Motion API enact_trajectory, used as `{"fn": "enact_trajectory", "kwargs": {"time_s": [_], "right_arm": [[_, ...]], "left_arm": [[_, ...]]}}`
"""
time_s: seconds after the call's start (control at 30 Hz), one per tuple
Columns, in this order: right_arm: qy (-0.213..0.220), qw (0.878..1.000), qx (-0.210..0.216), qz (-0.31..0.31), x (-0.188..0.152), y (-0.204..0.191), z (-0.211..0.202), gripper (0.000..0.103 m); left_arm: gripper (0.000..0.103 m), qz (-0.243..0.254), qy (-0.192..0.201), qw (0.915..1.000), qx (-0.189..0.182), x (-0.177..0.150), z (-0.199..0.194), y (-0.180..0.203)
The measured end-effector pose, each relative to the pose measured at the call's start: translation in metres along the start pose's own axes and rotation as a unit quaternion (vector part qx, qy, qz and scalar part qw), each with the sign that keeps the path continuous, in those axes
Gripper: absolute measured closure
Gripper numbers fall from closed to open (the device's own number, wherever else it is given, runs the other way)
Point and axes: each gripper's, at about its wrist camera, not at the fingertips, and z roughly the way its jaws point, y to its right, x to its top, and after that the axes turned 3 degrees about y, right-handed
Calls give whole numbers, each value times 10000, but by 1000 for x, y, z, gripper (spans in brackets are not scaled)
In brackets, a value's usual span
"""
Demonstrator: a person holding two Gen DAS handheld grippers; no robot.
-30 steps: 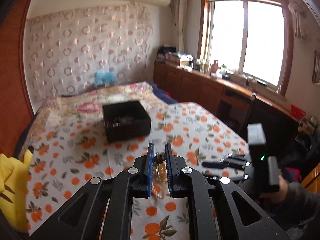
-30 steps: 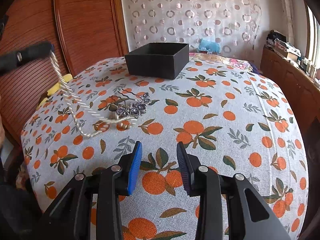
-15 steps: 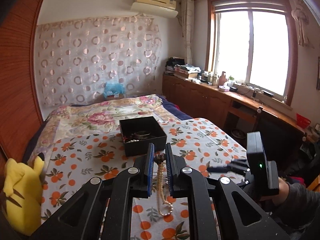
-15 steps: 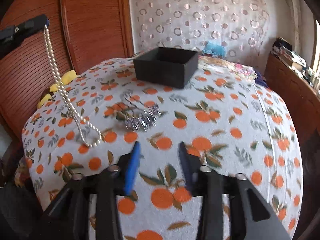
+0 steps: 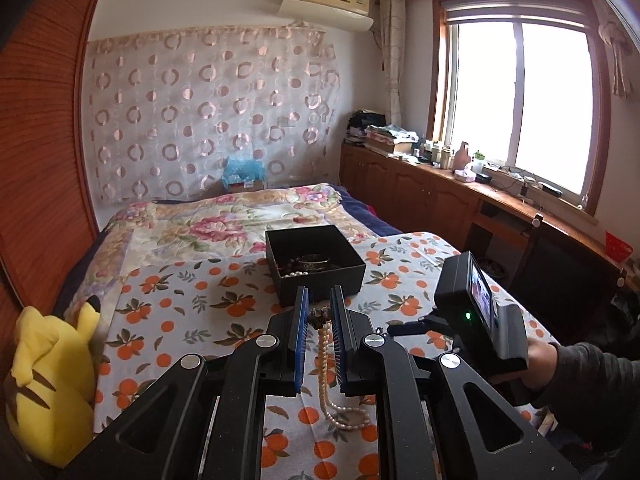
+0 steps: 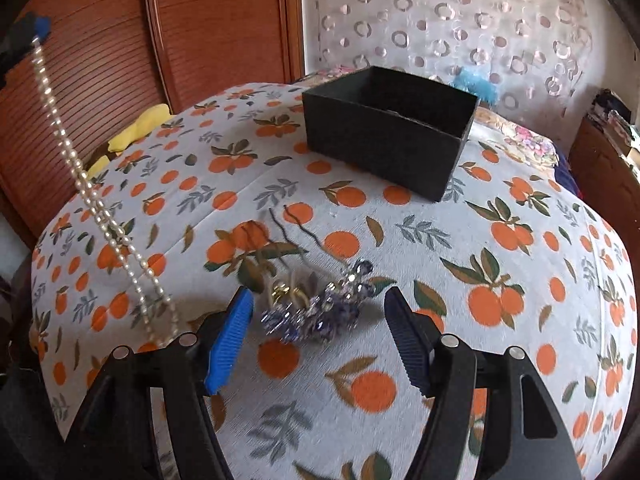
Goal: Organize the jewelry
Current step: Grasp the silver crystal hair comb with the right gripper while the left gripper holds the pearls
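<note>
My left gripper (image 5: 319, 312) is shut on the clasp end of a pearl necklace (image 5: 325, 364), which hangs down with its loop touching the cloth. The necklace also shows in the right wrist view (image 6: 92, 196), hanging from the left gripper at the upper left. A black open box (image 5: 316, 264) with some jewelry inside stands beyond it; in the right wrist view the box (image 6: 384, 136) is at the back. My right gripper (image 6: 320, 324) is open wide, its jaws on either side of a blue crystal hair ornament (image 6: 320, 312) lying on the cloth.
An orange-patterned tablecloth (image 6: 480, 280) covers the table. A yellow plush toy (image 5: 52, 380) sits at the left edge. A bed (image 5: 200, 224) lies beyond the table, wooden cabinets (image 5: 420, 196) run along the right, and a wooden wardrobe (image 6: 200, 28) stands on the left.
My left gripper has lifted the pearl necklace off the cloth. My right gripper has moved forward to the hair ornament and opened wider.
</note>
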Motion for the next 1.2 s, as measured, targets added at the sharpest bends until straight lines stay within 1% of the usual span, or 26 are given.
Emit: {"fn": "enact_trajectory", "kwargs": {"time_s": [0.07, 0.1, 0.13, 0.3, 0.47, 0.67, 0.87, 1.1, 1.2], "right_arm": [[-12, 10000, 39, -7, 2, 1, 1, 33], [-1, 10000, 34, -45, 2, 0, 1, 42], [9, 10000, 33, -60, 2, 1, 0, 44], [99, 9998, 160, 7, 3, 4, -7, 44], [379, 9990, 204, 110, 10, 13, -29, 44], [569, 9982, 106, 157, 20, 24, -43, 44], [739, 9969, 85, 245, 24, 32, -46, 44], [997, 9947, 15, 255, 33, 34, -52, 44], [1081, 9940, -63, 170, 37, 35, -57, 44]], "left_arm": [[93, -3, -25, 10000, -14, -2, 2, -1], [93, -2, -37, 10000, -15, -2, 3, -2], [93, 5, -53, 10000, -15, -2, 4, -1], [93, 27, -63, 10000, -4, -2, 7, -1], [93, 66, -51, 10000, 10, 7, 13, -4], [93, 180, 23, 9998, 3, 22, 20, -3], [93, 248, 104, 9996, -16, 37, 26, 0], [93, 396, 175, 9991, -34, 55, 36, 6], [93, 428, 241, 9988, -46, 67, 42, 9]]}}
